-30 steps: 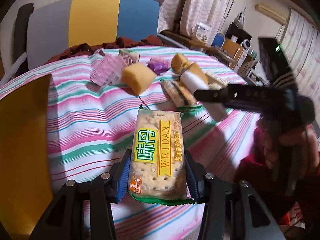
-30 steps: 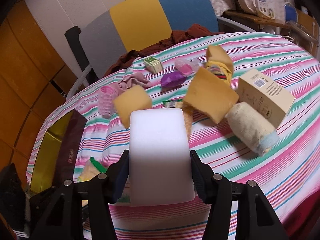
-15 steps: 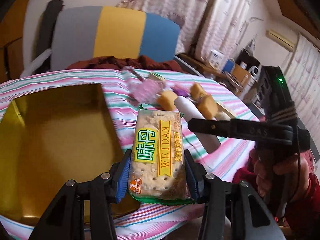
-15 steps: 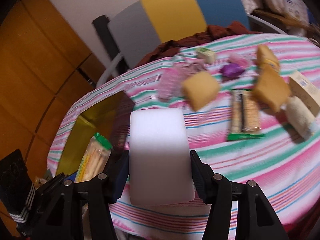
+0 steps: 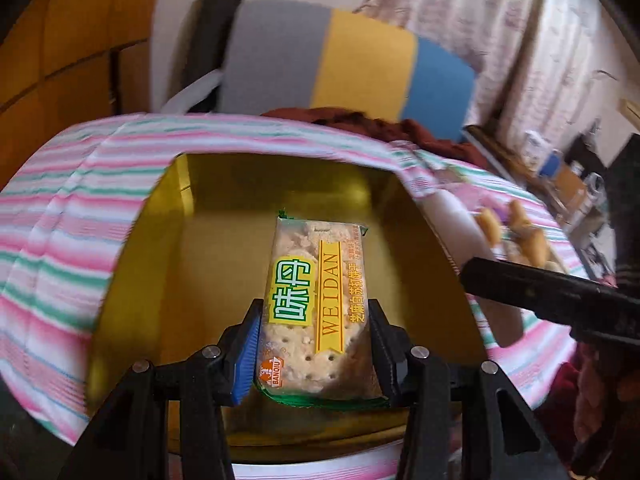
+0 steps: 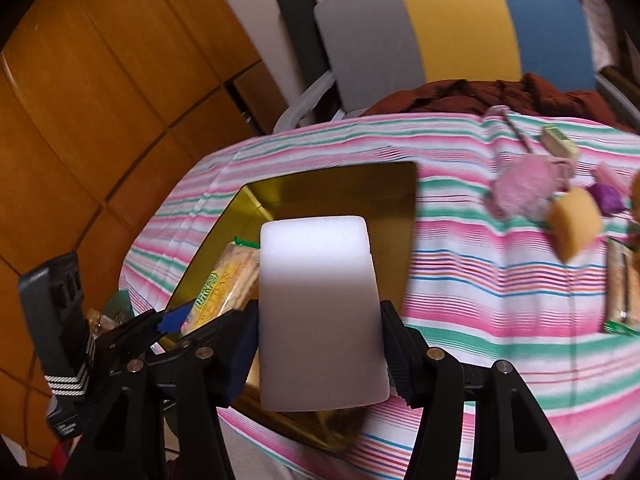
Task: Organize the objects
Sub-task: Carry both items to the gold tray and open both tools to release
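1. The left gripper [image 5: 316, 344] is clamped on a cracker packet [image 5: 316, 304], its jaws pressed against both long sides of the wrapper, and it holds the packet over the inside of a gold tray [image 5: 168, 264].
2. The packet points away from the camera, yellow and green label facing up, and its far end reaches toward the middle of the tray. Whether it touches the tray floor cannot be told.
3. The right gripper [image 6: 320, 344] is squeezed onto a white block [image 6: 320, 312], jaws tight on its two sides, and the block hangs over the near part of the same tray [image 6: 332, 184].
4. From the right wrist camera the cracker packet [image 6: 228, 284] shows just left of the white block, with the left gripper [image 6: 176, 316] gripping it low at the tray's left side.
5. The tray sits on a striped tablecloth [image 6: 500, 288] in pink, green and white, toward the table's left edge.
6. Well to the right on the cloth lie a yellow sponge [image 6: 576, 220], a pink fluffy thing [image 6: 524, 188], a purple wrapper [image 6: 608, 196] and a small green-topped box [image 6: 560, 144].
7. Another cracker packet [image 6: 622, 288] lies flat near the right edge.
8. Behind the table stands a chair [image 6: 452, 28] with a grey, yellow and blue back, and dark red cloth [image 6: 480, 96] is heaped at its seat.
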